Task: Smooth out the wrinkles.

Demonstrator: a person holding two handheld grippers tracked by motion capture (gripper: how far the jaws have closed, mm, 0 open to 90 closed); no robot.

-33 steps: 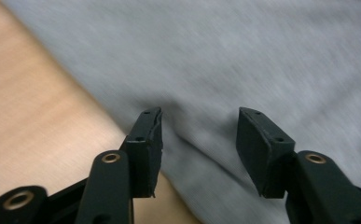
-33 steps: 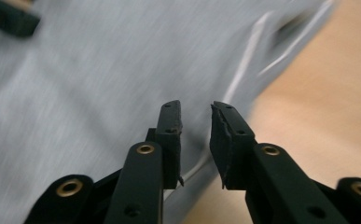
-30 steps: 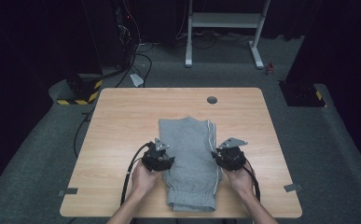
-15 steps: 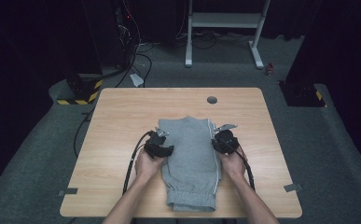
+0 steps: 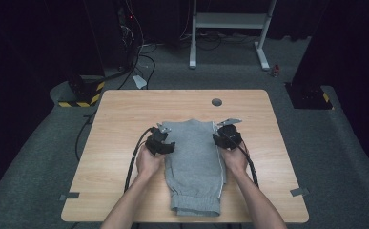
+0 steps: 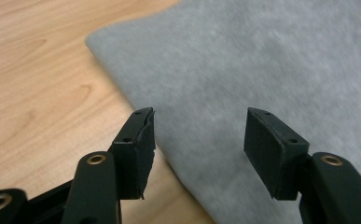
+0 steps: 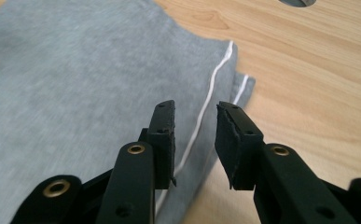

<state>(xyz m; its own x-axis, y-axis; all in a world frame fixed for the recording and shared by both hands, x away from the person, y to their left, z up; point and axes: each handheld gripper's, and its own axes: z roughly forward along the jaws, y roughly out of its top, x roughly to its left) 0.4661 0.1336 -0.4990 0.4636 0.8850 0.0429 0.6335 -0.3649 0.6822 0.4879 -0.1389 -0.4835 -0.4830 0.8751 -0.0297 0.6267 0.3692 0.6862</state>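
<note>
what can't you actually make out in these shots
- Grey garment: folded, so its underside layers are hidden in the high view.
- Left tongs and right tongs: whether they touch the cloth is unclear.
- Round table hole: cut off by the right gripper view's top edge.

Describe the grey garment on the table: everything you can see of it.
The grey garment looks like soft fleece joggers folded lengthwise into a long strip. It lies flat at the middle of the wooden table, its ribbed cuff end toward the person. A thin white stripe runs down its right edge, where a second layer peeks out beneath. The left gripper hovers open over its left edge, and the right gripper, open, straddles the stripe.
</note>
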